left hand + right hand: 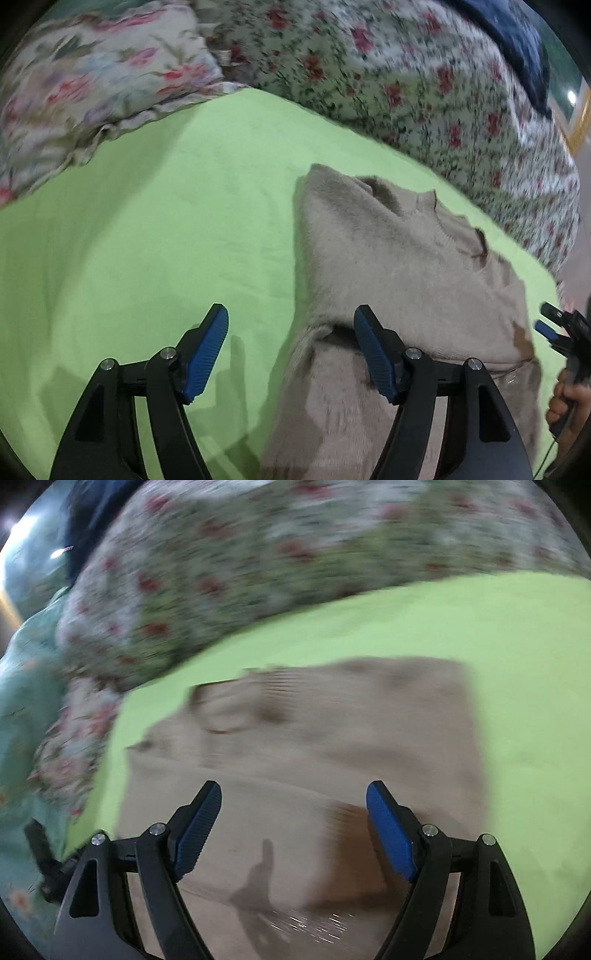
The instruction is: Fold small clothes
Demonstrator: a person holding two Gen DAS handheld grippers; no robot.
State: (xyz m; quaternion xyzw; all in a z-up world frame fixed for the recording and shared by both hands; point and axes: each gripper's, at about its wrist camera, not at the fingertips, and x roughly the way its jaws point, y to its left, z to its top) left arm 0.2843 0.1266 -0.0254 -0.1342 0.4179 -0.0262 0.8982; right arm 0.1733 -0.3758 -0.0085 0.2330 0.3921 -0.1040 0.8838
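A beige fuzzy sweater [388, 258] lies partly folded on the green sheet [166, 221], neckline toward the floral quilt. My left gripper [291, 314] is open at the sweater's left edge: its right finger is over the fabric, its left finger over bare sheet, and neither pad presses on anything. At the far right edge of the left wrist view, a hand holds my right gripper [546, 319] beside the sweater's right side. In the blurred right wrist view my right gripper [293, 788] stands open above the sweater [332, 731], with nothing gripped.
A floral quilt [424, 92] bunches along the far side of the sheet, with a floral pillow [92, 81] at the far left. A dark blue cloth [517, 37] lies on the quilt. Pale teal fabric [22, 701] shows at the left of the right wrist view.
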